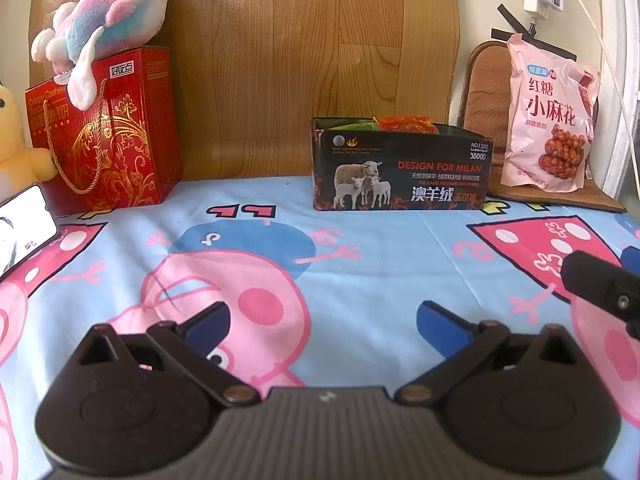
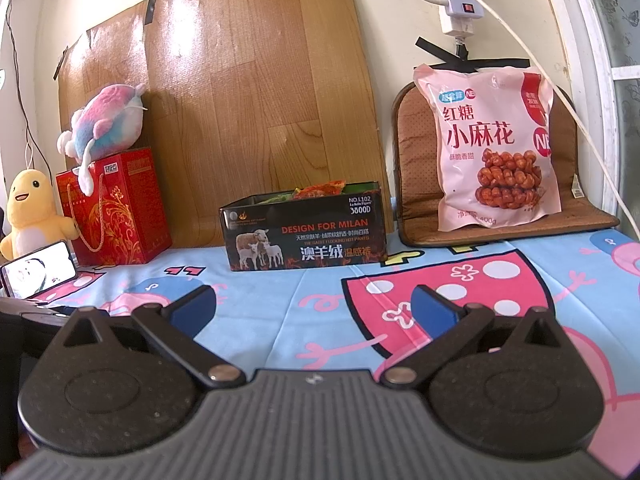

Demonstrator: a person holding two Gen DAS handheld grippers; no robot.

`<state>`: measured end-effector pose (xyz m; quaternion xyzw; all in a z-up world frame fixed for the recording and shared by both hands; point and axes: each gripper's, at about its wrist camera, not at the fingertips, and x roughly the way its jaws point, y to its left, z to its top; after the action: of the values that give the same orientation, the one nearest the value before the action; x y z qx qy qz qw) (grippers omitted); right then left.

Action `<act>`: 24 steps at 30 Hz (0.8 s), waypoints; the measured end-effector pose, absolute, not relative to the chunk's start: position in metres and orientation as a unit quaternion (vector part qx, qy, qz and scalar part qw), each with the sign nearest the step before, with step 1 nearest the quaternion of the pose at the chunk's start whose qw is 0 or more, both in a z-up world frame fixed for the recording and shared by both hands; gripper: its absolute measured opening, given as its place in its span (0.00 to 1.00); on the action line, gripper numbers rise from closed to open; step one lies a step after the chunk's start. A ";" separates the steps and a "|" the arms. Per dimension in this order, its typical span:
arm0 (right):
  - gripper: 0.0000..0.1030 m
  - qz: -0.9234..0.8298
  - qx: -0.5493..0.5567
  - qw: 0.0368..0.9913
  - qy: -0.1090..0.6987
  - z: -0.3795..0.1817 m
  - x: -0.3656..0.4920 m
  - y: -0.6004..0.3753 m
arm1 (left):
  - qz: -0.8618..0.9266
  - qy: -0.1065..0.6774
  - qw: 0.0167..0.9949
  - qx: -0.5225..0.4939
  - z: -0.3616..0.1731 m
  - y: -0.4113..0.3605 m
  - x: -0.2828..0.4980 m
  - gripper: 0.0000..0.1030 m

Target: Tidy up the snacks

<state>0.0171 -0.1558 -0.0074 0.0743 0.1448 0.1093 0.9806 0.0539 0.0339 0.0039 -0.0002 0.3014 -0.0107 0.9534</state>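
A black open box (image 1: 402, 176) printed "DESIGN FOR MILAN" stands at the back of the cartoon-print cloth (image 1: 360, 280), with orange and green snack packets (image 1: 404, 123) inside. It also shows in the right wrist view (image 2: 304, 236), with the packets (image 2: 320, 190) above its rim. A large pink snack bag (image 1: 548, 120) leans upright on a brown cushion at the right, also in the right wrist view (image 2: 492, 148). My left gripper (image 1: 322, 326) is open and empty over the cloth. My right gripper (image 2: 314, 308) is open and empty; part of it (image 1: 600, 286) shows at the left view's right edge.
A red gift box (image 1: 104, 132) with a pink-blue plush toy (image 1: 108, 20) on top stands at the back left. A yellow plush (image 2: 32, 216) and a lit phone (image 2: 40, 272) are at the far left. A wood-pattern board (image 2: 240, 100) and power strip cables (image 2: 456, 4) are on the wall.
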 end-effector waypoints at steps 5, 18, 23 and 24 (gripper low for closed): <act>1.00 0.109 0.075 0.981 0.145 -0.007 0.017 -0.156 | -0.011 0.301 0.954 -0.002 0.004 0.034 0.054 1.00; 1.00 0.109 0.076 0.981 0.145 -0.007 0.017 -0.156 | -0.012 0.300 0.954 -0.003 0.003 0.034 0.053 1.00; 1.00 0.109 0.076 0.980 0.145 -0.007 0.017 -0.156 | -0.012 0.300 0.954 -0.004 0.003 0.034 0.053 1.00; 1.00 0.109 0.076 0.980 0.145 -0.007 0.017 -0.155 | -0.011 0.300 0.954 -0.004 0.003 0.034 0.053 1.00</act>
<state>0.0169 -0.1552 -0.0071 0.0756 0.1448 0.1093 0.9805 0.0532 0.0341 0.0035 -0.0039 0.2998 -0.0115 0.9539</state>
